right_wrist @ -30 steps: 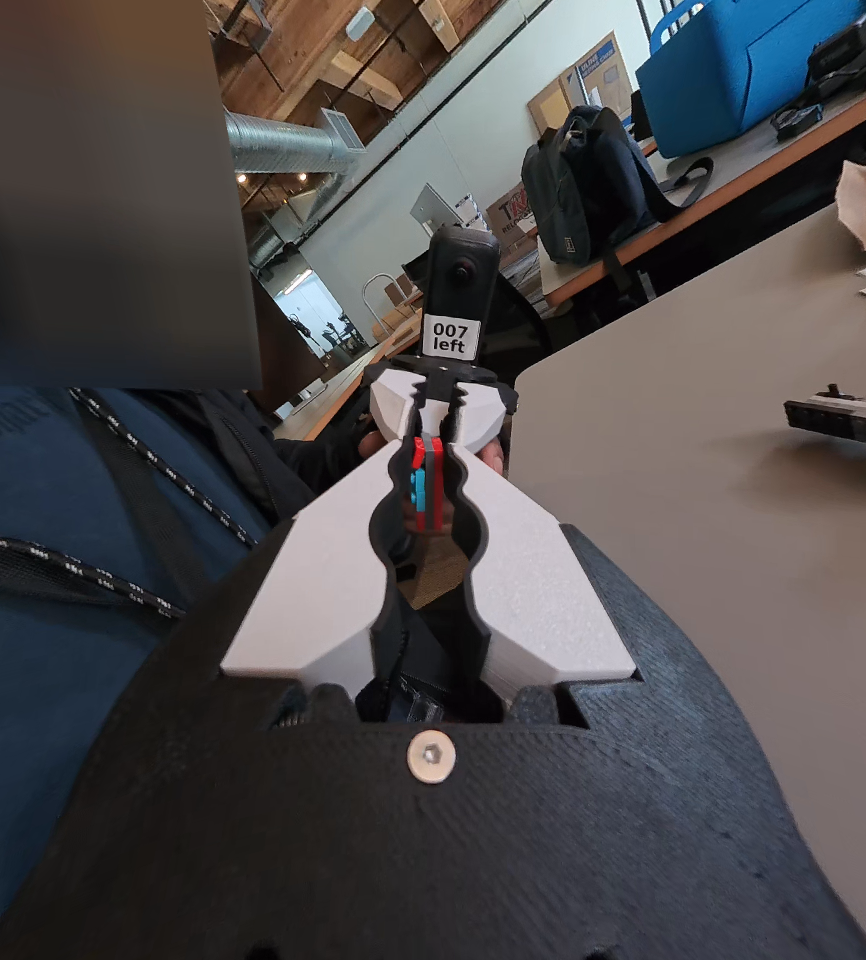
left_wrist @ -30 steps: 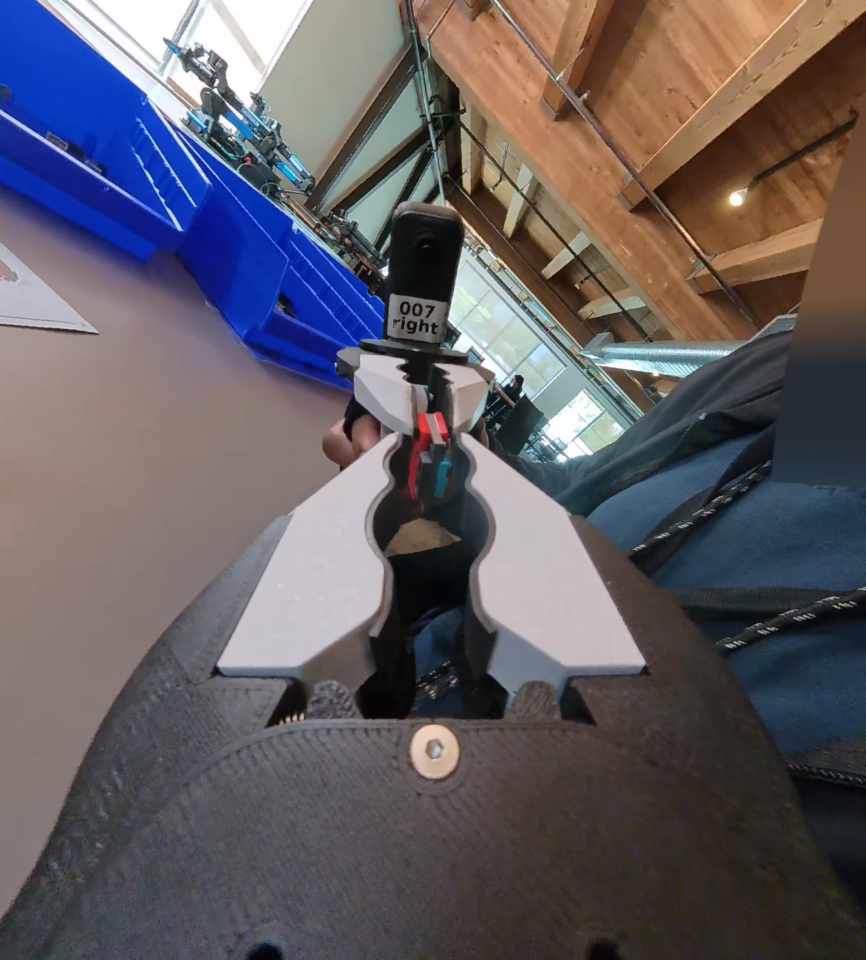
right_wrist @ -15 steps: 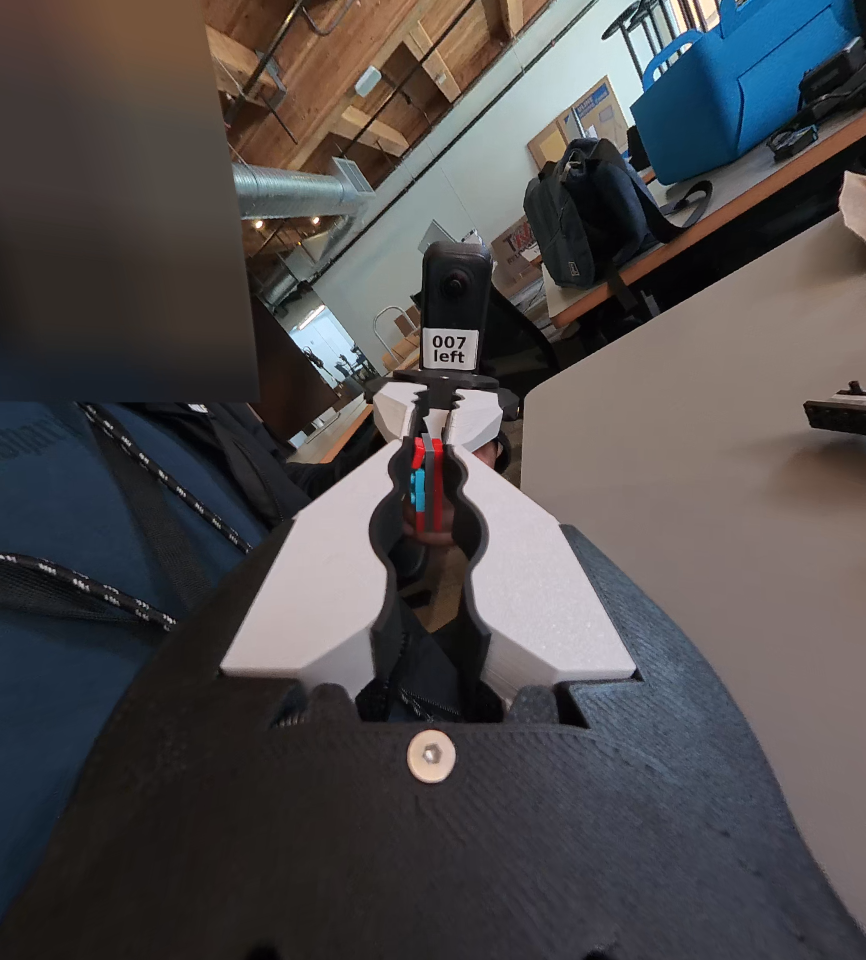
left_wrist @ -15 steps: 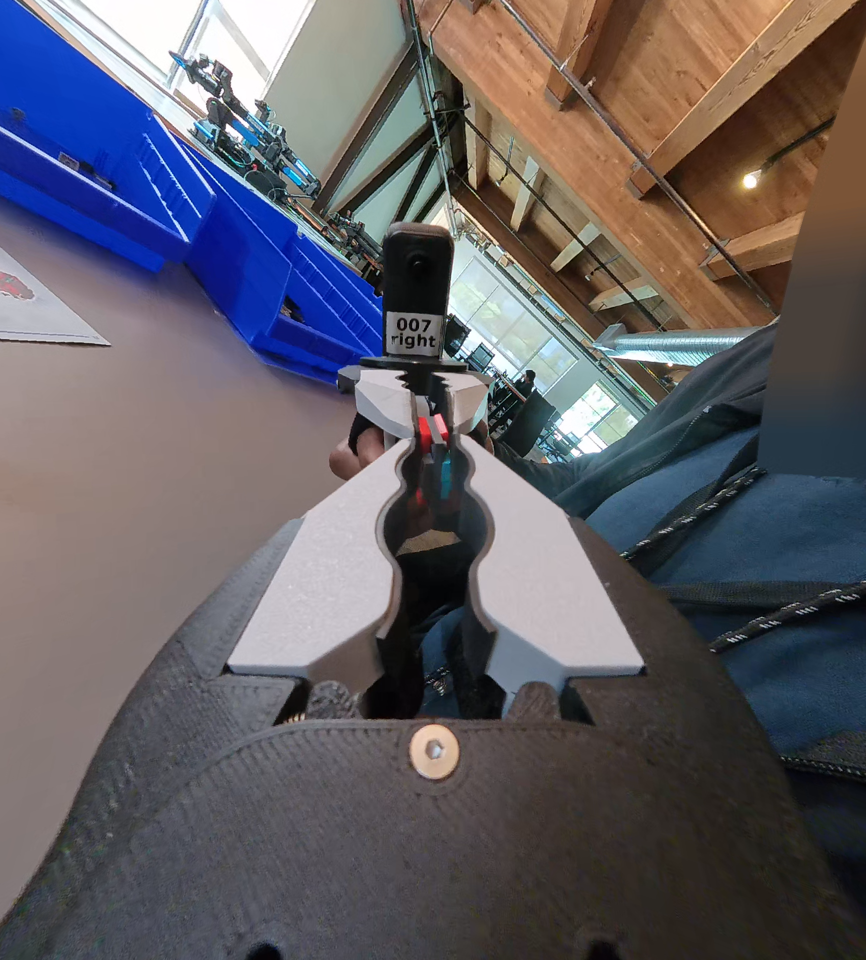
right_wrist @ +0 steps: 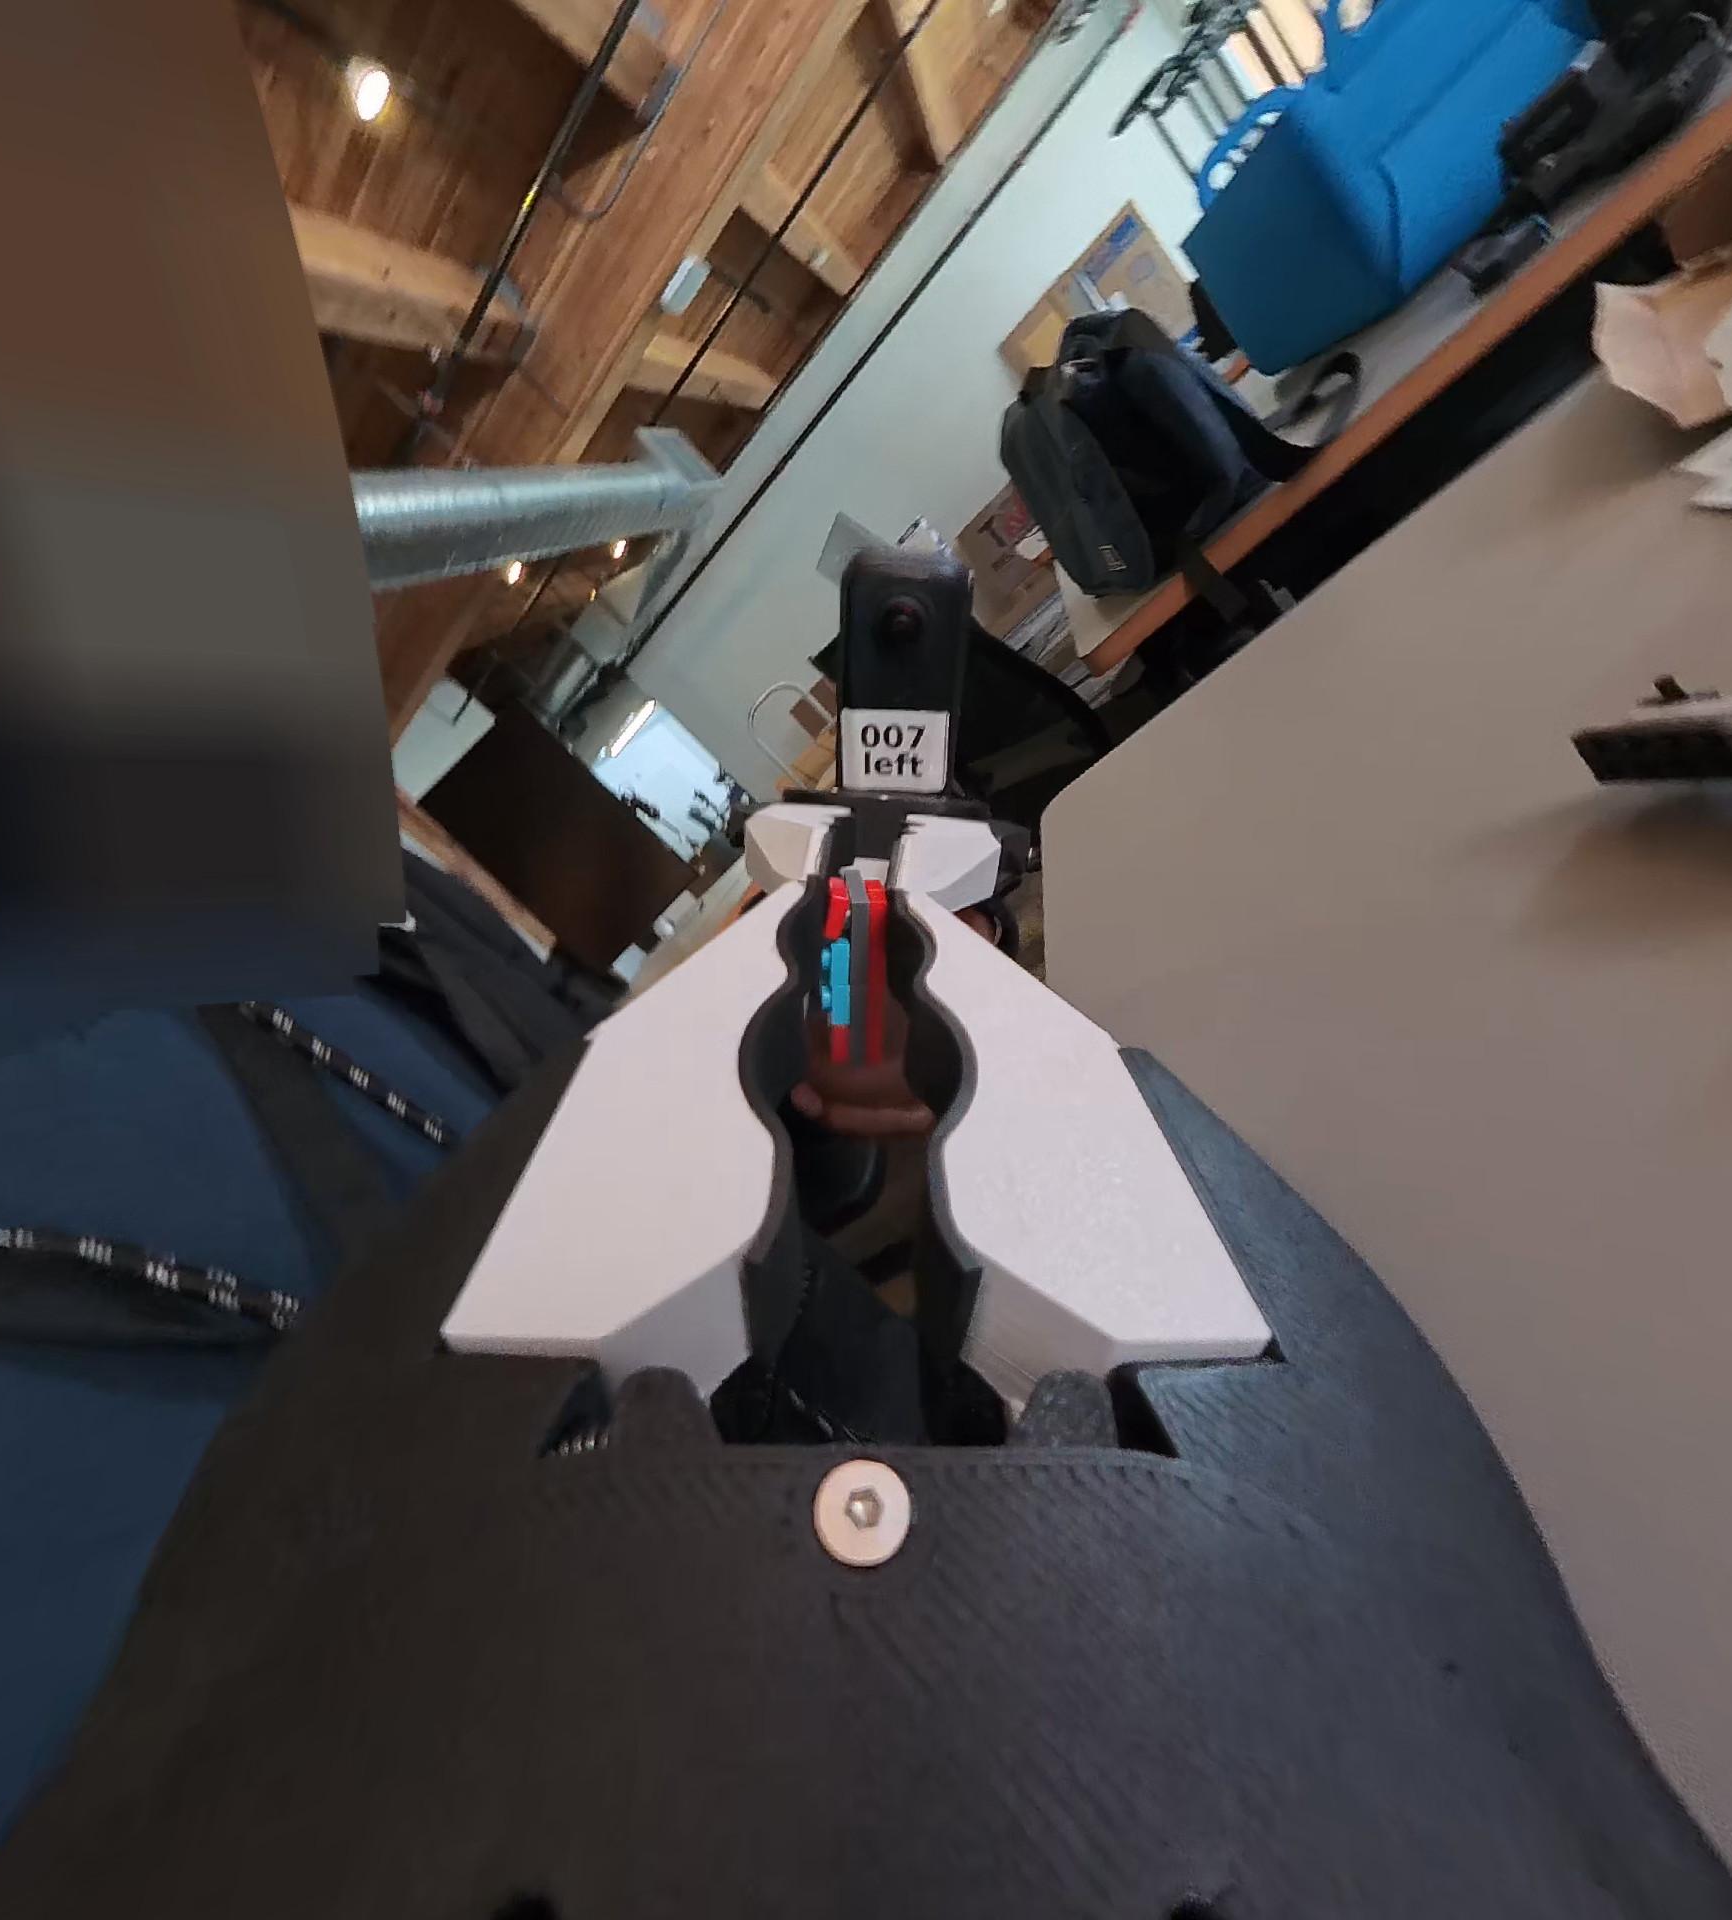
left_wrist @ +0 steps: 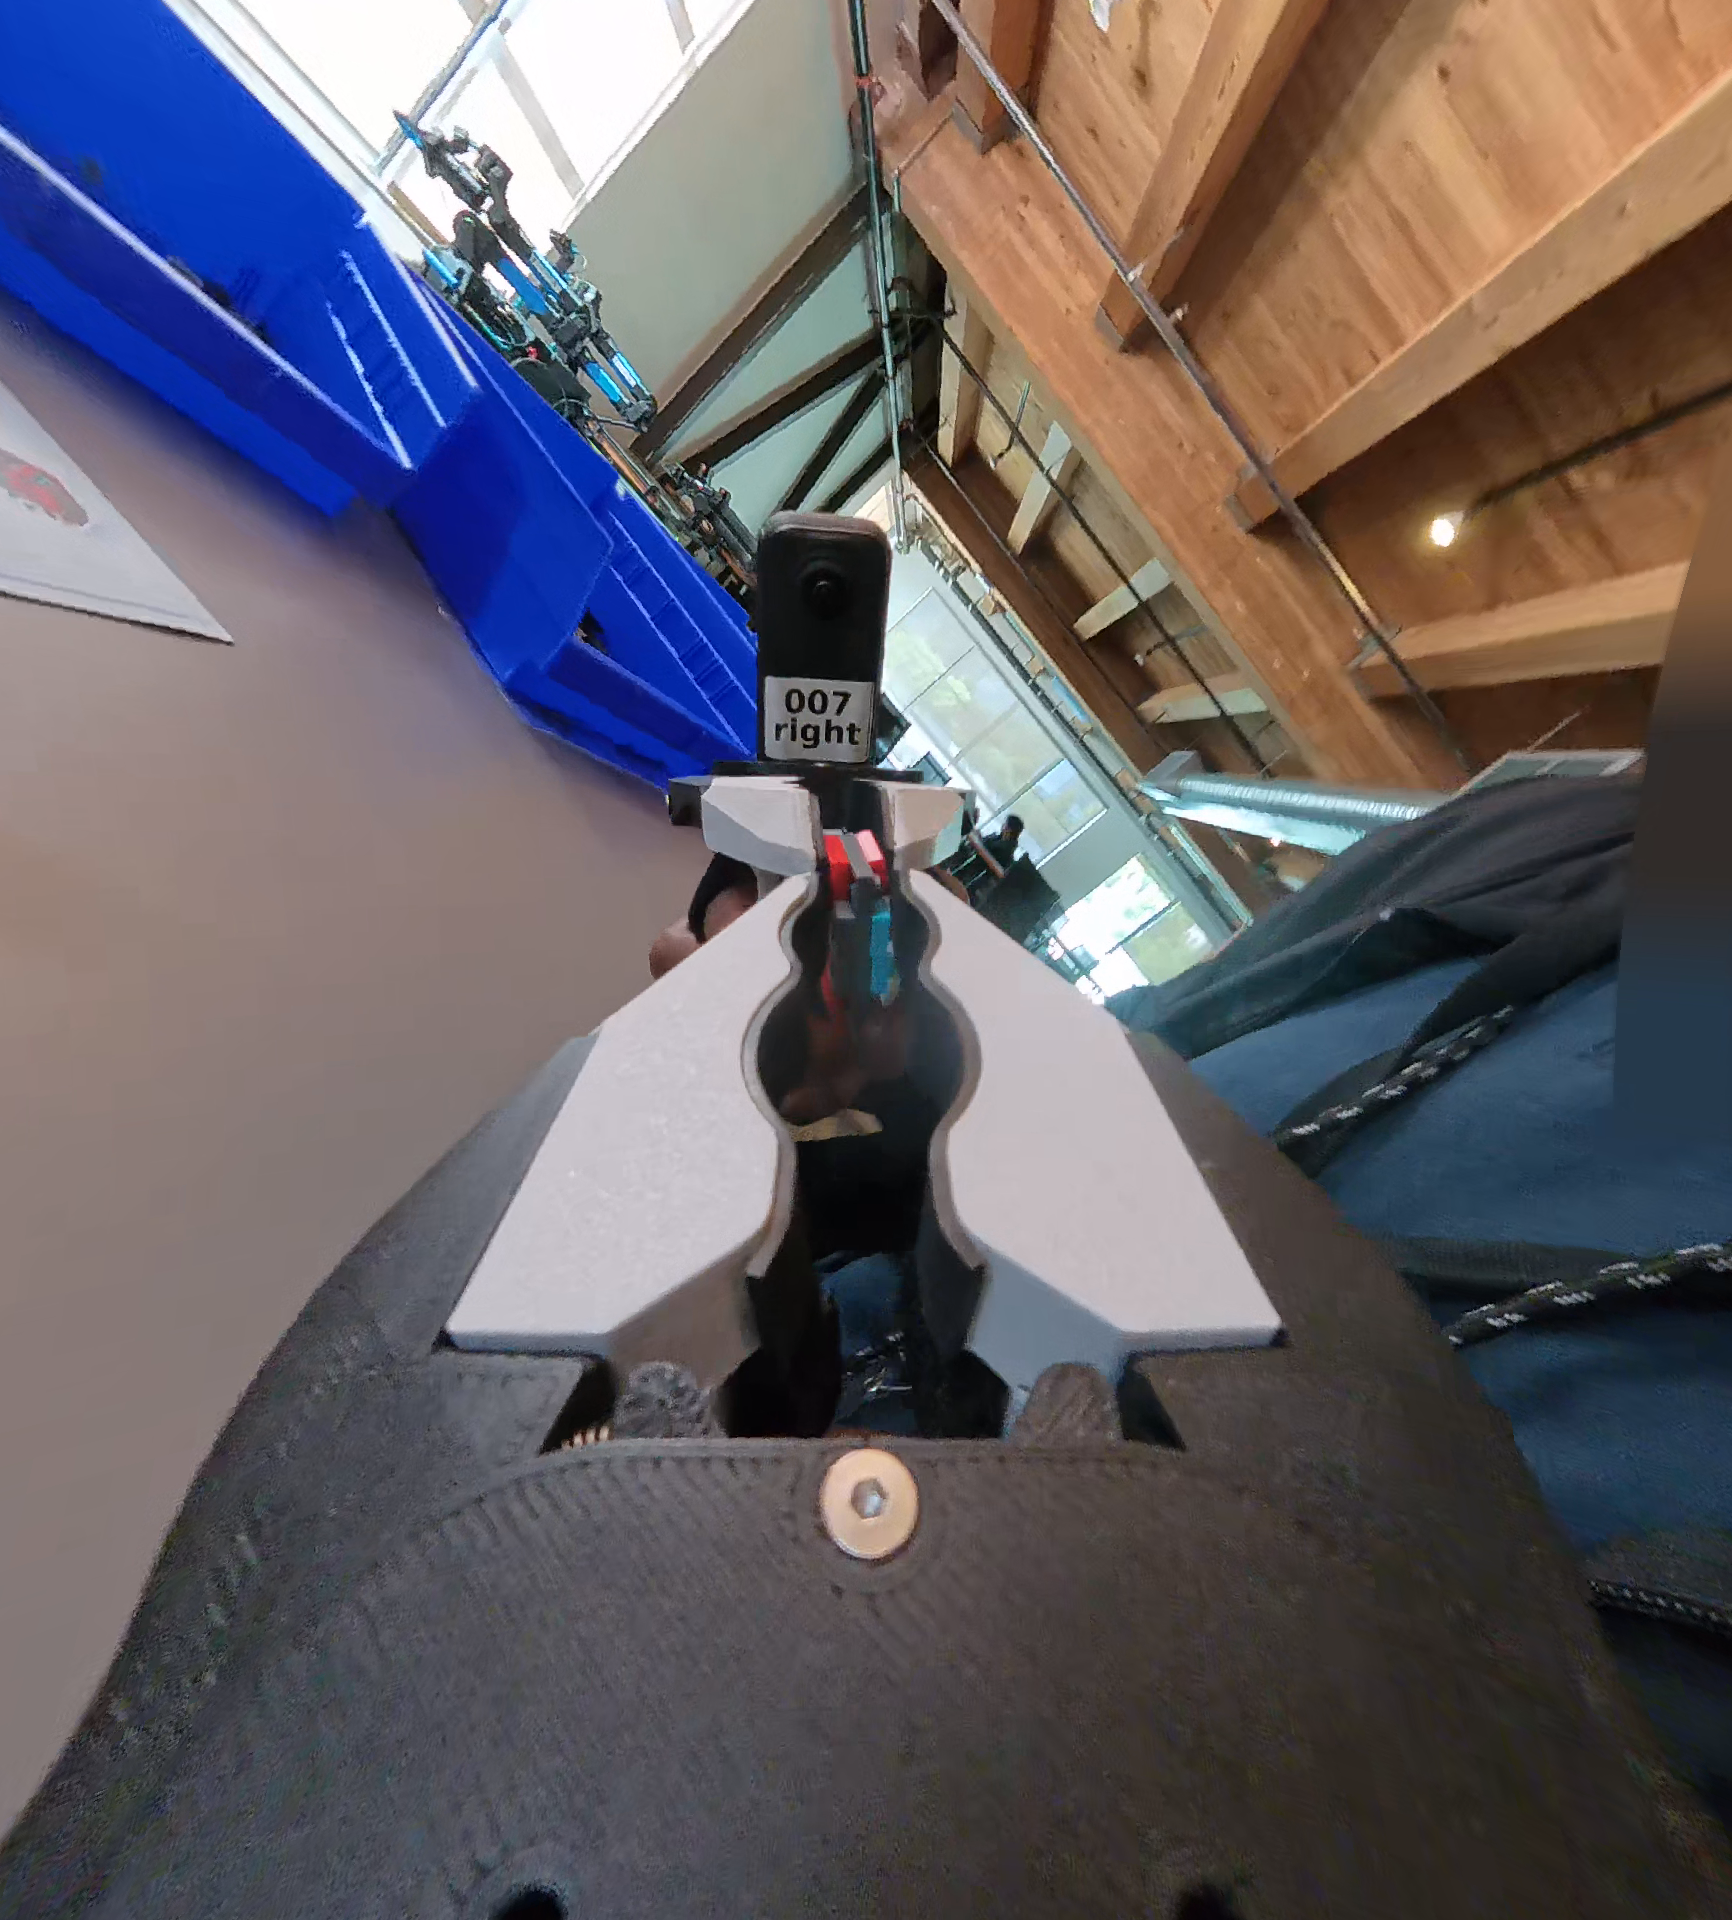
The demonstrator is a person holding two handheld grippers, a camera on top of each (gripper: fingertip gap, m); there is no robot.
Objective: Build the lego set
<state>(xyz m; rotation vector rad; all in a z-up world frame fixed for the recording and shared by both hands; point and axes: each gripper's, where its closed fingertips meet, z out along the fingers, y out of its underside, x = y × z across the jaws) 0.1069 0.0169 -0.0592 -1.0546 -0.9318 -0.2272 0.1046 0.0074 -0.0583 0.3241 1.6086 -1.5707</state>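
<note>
Above the grey table (right_wrist: 1464, 1039), near its edge, I have both claws nose to nose on the small red, grey and blue lego stack (right_wrist: 854, 961): my right gripper (right_wrist: 857, 904) and left gripper (left_wrist: 854, 894) each pinch it closed. Since a second ago the pair has tilted and risen slightly, grips unchanged, so I judge I'm pressing plates together; the dark chassis piece (right_wrist: 1714, 732) waits farther along the table.

The right gripper (right_wrist: 857, 914) pinches a red, grey and blue lego piece (right_wrist: 854, 971) tip to tip with the left gripper (right_wrist: 872, 847) — a dark lego assembly (right_wrist: 1703, 736) lies on the grey table (right_wrist: 1413, 935).
</note>
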